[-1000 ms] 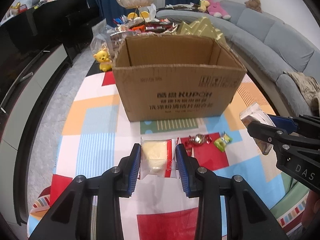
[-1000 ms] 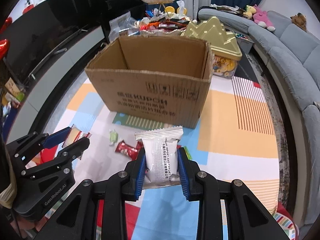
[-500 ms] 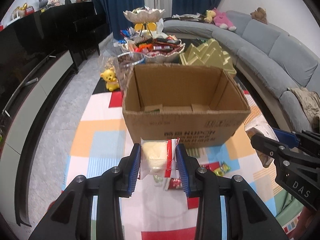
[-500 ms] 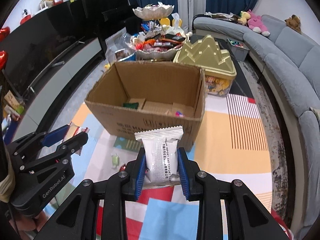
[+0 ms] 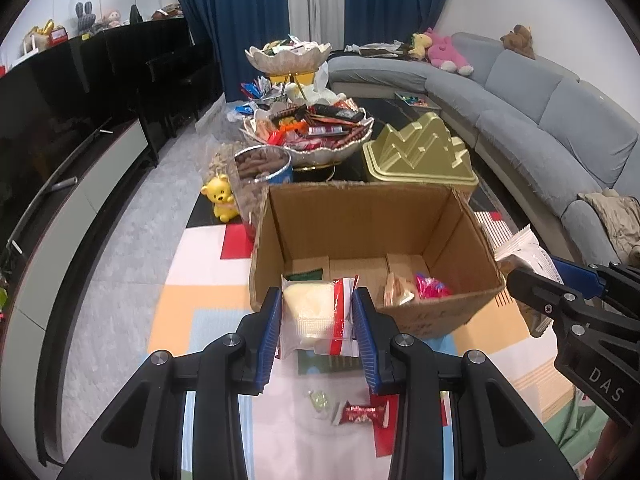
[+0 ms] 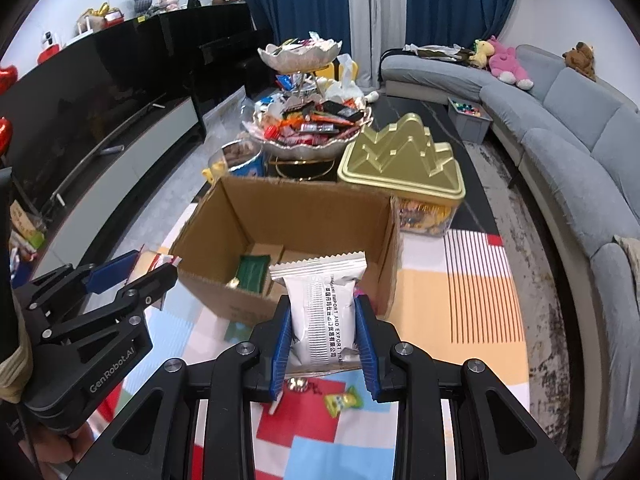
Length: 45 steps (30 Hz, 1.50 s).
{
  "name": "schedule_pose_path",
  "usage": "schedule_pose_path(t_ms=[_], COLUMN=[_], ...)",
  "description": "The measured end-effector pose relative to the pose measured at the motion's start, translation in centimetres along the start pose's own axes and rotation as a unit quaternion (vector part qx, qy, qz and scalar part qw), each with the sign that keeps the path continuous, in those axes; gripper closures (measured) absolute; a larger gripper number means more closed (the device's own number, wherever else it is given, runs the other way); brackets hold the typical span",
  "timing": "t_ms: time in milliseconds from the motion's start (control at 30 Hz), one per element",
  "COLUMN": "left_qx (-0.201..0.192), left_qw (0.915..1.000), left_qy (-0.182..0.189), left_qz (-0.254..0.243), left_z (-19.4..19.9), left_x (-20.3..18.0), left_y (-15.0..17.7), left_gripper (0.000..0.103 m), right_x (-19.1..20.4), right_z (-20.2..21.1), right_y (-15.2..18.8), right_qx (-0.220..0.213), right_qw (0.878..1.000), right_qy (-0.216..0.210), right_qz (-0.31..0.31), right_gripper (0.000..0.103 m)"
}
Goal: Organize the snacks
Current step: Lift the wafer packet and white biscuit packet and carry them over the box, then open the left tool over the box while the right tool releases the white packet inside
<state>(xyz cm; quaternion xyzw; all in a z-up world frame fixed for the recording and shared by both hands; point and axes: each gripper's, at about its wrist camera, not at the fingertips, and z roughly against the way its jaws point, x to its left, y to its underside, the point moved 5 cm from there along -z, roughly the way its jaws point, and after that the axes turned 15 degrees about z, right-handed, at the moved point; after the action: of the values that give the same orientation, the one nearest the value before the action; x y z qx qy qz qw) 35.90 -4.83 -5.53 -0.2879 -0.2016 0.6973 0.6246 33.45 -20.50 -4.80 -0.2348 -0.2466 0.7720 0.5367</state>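
Now both snacks hover at the cardboard box (image 5: 372,240), ready to drop.
The left gripper (image 5: 316,322) clamps a red-and-clear cake packet (image 5: 316,312); the right gripper (image 6: 322,336) clamps a white pouch (image 6: 322,304). Next, I judge: carry each over the rim and release.

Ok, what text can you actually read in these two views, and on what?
"DAS": right claw's body, partly cut off.
"GenRobot.AI": left claw's body.
"IMPORT AND EXPORT TRA...": white snack packet in the right claw; its Chinese line is too small to read.
Print on the cardboard box front: too blurred.
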Motion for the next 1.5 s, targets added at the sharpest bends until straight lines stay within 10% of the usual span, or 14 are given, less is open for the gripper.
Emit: schedule_pose_path(t_ms=[1067,1500], left_qx=[0.023,0.013], left_qw=[0.9997,0.9997], left_qy=[-0.004,-0.013], left_qz=[0.006,0.019], left_z=[-7.4,-6.4], left_x=[-0.5,0.2], left_y=[-4.1,-4.4], left_gripper=[0.065,0.028], right_x=[-1.4,-1.8], right_z=[-6.5,-5.3], right_y=[-4.4,-4.8], right_qx=[0.012,-0.009], right_qw=[1.000,1.000], right_qy=[-0.004,0.012], right_qz=[0.014,0.016], right_gripper=[0.071,0.039])
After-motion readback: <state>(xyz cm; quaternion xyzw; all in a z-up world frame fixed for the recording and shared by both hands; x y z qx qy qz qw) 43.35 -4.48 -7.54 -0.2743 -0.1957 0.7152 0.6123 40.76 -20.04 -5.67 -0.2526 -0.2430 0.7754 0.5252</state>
